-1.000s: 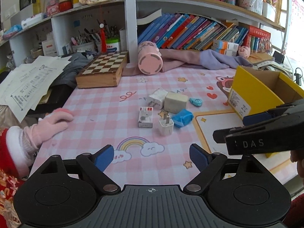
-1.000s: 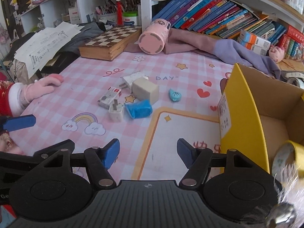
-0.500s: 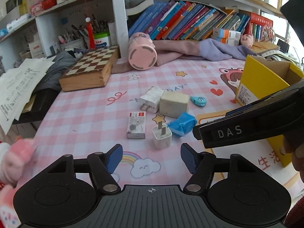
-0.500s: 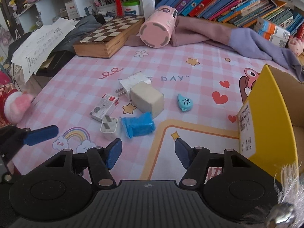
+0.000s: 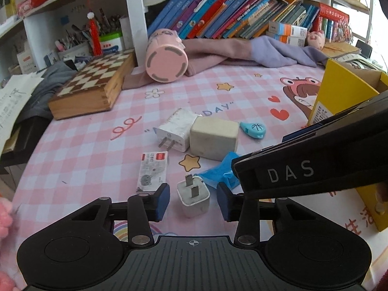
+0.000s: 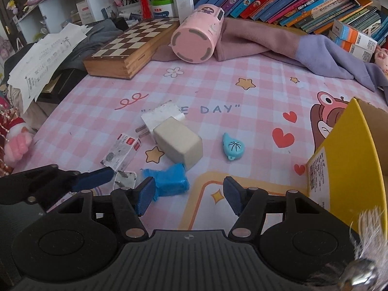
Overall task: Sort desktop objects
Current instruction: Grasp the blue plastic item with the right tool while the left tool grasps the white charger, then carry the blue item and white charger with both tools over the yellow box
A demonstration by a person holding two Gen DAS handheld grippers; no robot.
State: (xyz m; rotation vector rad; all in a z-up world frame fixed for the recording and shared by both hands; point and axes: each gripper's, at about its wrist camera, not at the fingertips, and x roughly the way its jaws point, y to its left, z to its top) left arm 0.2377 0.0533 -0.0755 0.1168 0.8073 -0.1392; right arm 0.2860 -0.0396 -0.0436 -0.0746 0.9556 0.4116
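**Item: small white plug adapter, desk mat**

Left gripper (image 5: 192, 202): jaws closing, the small white plug adapter (image 5: 194, 200) bracketed between them, pads not yet pressed on. Judged light, rigid, smooth-sided; best taken across its flat flanks, clear of the prongs. Right gripper (image 6: 189, 194): held half open, empty, beside the blue wrapper (image 6: 169, 180).

White shelving (image 5: 134, 19) behind the table's far edge, lower shelf packed with leaning books (image 5: 218, 9); pink checked tablecloth (image 5: 84, 140); bright daylight from window (image 5: 378, 12) at right.
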